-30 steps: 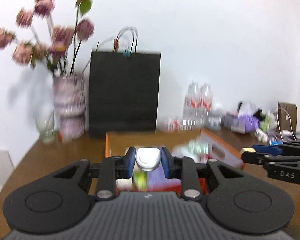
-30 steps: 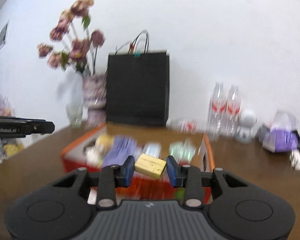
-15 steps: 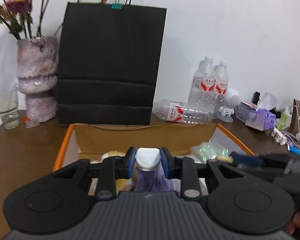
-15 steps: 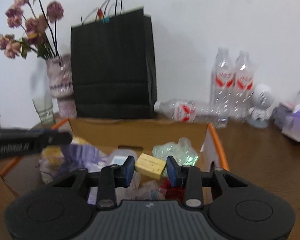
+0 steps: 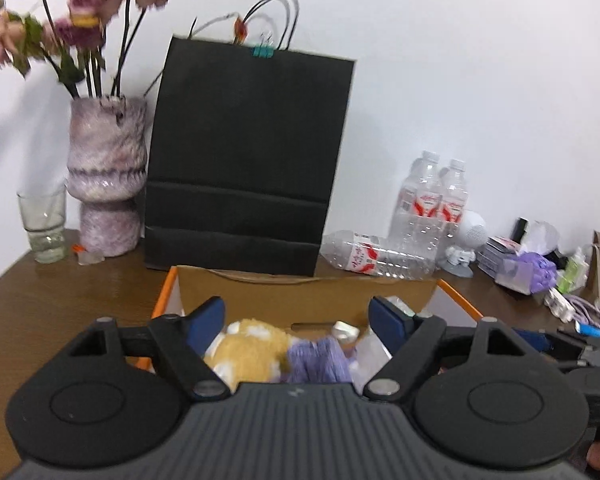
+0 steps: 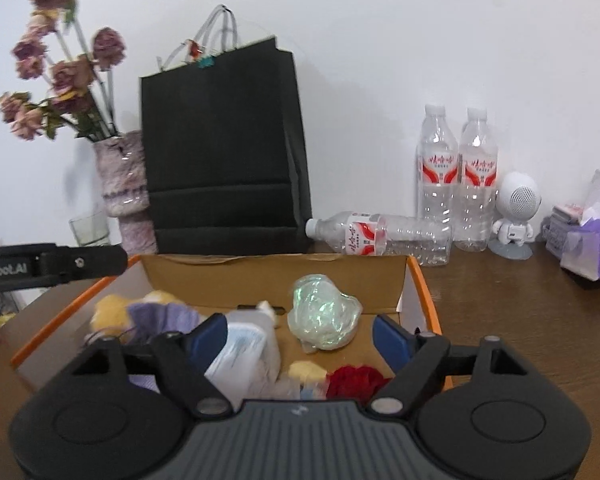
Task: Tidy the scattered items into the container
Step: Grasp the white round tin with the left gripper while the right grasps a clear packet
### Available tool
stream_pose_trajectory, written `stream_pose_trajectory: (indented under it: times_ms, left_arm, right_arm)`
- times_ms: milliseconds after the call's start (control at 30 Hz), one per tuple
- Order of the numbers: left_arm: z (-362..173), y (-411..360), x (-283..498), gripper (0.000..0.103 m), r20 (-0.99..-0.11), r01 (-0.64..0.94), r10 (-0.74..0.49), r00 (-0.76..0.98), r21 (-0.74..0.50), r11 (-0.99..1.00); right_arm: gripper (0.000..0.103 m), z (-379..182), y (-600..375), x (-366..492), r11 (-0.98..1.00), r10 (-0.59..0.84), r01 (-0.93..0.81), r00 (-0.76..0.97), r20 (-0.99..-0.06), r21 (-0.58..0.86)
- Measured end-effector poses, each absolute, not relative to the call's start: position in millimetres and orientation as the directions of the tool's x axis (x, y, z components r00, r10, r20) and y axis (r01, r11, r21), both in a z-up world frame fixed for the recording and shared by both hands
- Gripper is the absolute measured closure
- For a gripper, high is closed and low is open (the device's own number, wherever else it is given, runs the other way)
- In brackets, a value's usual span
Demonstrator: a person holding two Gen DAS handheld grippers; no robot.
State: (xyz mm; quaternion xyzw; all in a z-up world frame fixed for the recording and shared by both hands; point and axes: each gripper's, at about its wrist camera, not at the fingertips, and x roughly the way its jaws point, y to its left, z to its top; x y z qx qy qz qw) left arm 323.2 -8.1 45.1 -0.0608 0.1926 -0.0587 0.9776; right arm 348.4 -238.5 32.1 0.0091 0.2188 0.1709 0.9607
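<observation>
only from the right gripper (image 6: pixel 298 330), jaws opening like the left gripper's (image 5: pixel 298 314): iridescent wrap (image 6: pixel 324 312) inside box (image 6: pixel 424 284)

Orange-rimmed cardboard box (image 6: pixel 418 280) holds plush toy (image 5: pixel 246 350), iridescent wrap (image 6: pixel 324 314), bottle (image 6: pixel 246 354).

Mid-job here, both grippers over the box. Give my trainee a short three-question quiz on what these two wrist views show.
1. True or false: the left gripper pinches an item.
2. How many water bottles stand upright?
3. The iridescent bundle lies: A) in the cardboard box B) beside the black bag C) in the vase

Key: 1. False; its jaws are opening, nothing gripped. 2. Two; a third lies flat. 3. A.
</observation>
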Motion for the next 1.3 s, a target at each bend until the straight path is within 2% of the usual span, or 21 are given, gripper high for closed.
stream_pose_trajectory:
  times_ms: [100,233,300,400,500,567,800,867,933,1000,1100,1300]
  left_arm:
    - [46,-10,288,0.020,-0.359,0.113,-0.139,0.923,-0.093,0.989]
    - [36,-12,243,0.020,-0.376,0.149,-0.146,0.915,-0.023,0.989]
    - [28,-12,228,0.021,-0.389,0.156,-0.149,0.909,-0.013,0.988]
    - [13,-15,218,0.029,-0.441,0.153,-0.142,0.886,-0.011,0.988]
    - [-5,-18,225,0.041,-0.524,0.159,-0.143,0.839,-0.015,0.987]
    - [-15,-19,231,0.048,-0.569,0.154,-0.142,0.810,-0.028,0.988]
    - [-36,-23,241,0.049,-0.635,0.146,-0.138,0.760,-0.040,0.988]
    - [-39,-26,242,0.049,-0.639,0.152,-0.130,0.758,-0.021,0.988]
    - [-39,-28,242,0.050,-0.637,0.156,-0.129,0.760,-0.015,0.988]
    - [-39,-28,242,0.062,-0.634,0.160,-0.129,0.763,-0.009,0.987]
    - [-38,-26,242,0.062,-0.630,0.171,-0.143,0.763,-0.016,0.985]
    - [-39,-27,241,0.063,-0.622,0.180,-0.142,0.770,-0.003,0.984]
  right_arm:
    - [0.030,37,-244,312,0.939,0.331,-0.341,0.858,-0.392,0.046]
    - [0.040,37,-251,262,0.932,0.343,-0.362,0.860,-0.378,0.023]
    - [0.041,32,-253,240,0.926,0.351,-0.377,0.852,-0.388,0.009]
    - [0.041,13,-249,227,0.922,0.345,-0.387,0.826,-0.446,-0.004]
    - [0.054,-6,-241,232,0.916,0.351,-0.400,0.767,-0.537,0.027]
    - [0.056,-12,-234,233,0.913,0.341,-0.408,0.757,-0.558,0.004]
    - [0.056,-23,-224,241,0.928,0.286,-0.371,0.740,-0.608,-0.015]
    - [0.057,-23,-224,242,0.929,0.286,-0.371,0.741,-0.608,-0.015]
    - [0.067,-23,-223,242,0.925,0.295,-0.379,0.738,-0.607,-0.011]
    - [0.076,-23,-222,241,0.921,0.308,-0.389,0.734,-0.606,-0.003]
    - [0.084,-23,-220,239,0.916,0.318,-0.402,0.731,-0.604,-0.003]
    - [0.086,-20,-224,237,0.916,0.333,-0.401,0.737,-0.588,0.017]
